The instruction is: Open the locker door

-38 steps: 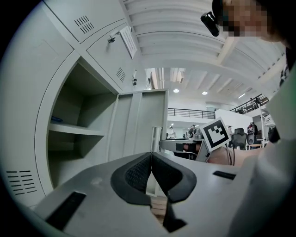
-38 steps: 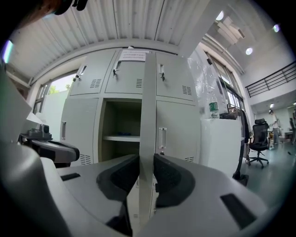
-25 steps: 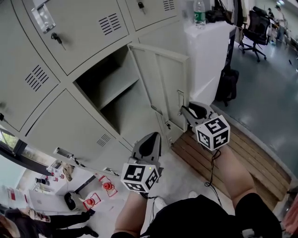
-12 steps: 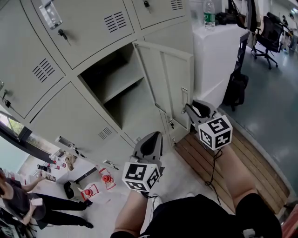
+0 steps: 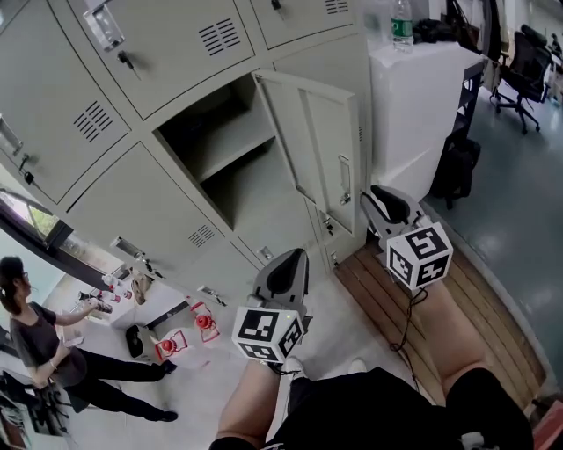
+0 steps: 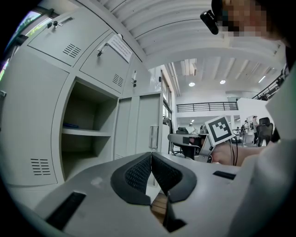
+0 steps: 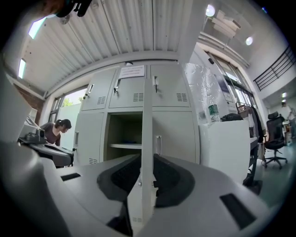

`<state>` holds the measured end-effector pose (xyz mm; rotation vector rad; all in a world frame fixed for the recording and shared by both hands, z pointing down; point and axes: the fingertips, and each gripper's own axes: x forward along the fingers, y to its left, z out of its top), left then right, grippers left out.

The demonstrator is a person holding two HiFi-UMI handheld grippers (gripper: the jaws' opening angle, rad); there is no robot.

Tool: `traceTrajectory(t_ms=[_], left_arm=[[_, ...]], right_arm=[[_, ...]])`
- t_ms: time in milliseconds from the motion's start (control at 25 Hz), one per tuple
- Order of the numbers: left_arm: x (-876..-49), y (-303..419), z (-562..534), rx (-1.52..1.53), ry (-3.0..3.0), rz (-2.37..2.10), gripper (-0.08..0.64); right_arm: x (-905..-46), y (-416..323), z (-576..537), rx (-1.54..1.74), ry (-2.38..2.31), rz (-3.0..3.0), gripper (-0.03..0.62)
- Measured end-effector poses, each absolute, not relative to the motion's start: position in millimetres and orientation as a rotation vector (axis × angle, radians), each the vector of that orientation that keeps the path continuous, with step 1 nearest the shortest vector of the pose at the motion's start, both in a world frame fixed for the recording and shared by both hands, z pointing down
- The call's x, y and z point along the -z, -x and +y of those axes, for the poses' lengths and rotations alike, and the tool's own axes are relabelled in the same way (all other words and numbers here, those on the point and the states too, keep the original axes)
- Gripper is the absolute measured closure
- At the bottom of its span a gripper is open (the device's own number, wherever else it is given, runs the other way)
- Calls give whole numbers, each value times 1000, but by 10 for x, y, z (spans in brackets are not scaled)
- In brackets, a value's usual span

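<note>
The grey locker door (image 5: 312,141) stands swung out from its open compartment (image 5: 220,158), which holds one bare shelf. My right gripper (image 5: 371,200) is at the door's free edge, just below the latch handle (image 5: 344,180). In the right gripper view the door's edge (image 7: 147,139) runs upright between the jaws, and my right gripper (image 7: 147,178) is shut on it. My left gripper (image 5: 286,264) hangs lower, in front of the lockers and clear of the door. It is shut (image 6: 151,159) with nothing in it.
A white cabinet (image 5: 413,105) with a water bottle (image 5: 402,22) on top stands right of the lockers, a black bag (image 5: 457,167) beside it. Wooden slats (image 5: 396,299) lie under my right arm. A person (image 5: 35,343) stands at the lower left near red items (image 5: 204,323).
The door has swung a little further open, and my right gripper has moved right with it. The left gripper has held still. A person has come into view at the lower left.
</note>
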<state>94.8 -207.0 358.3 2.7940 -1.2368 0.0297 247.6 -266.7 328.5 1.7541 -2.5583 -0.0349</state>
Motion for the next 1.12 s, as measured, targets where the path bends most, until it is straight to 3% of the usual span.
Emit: traceTrajectory(t_ms=[200,680,1120], left_arm=[[-3706,-880,-1866,-66,-2750,-1287,543],[-4006,-358,-1485,-96,-2650,-1372,543],[-3996,436,-1116,-45,-2641,-1406,543]], right_arm=[[-3366,-2213,-2436,85,-1657,-2601,537],[-3784,-1137,-2006,-52,-1328,-2727,538],[-3840,-346,-1465,-130,-1309,-2746,538]])
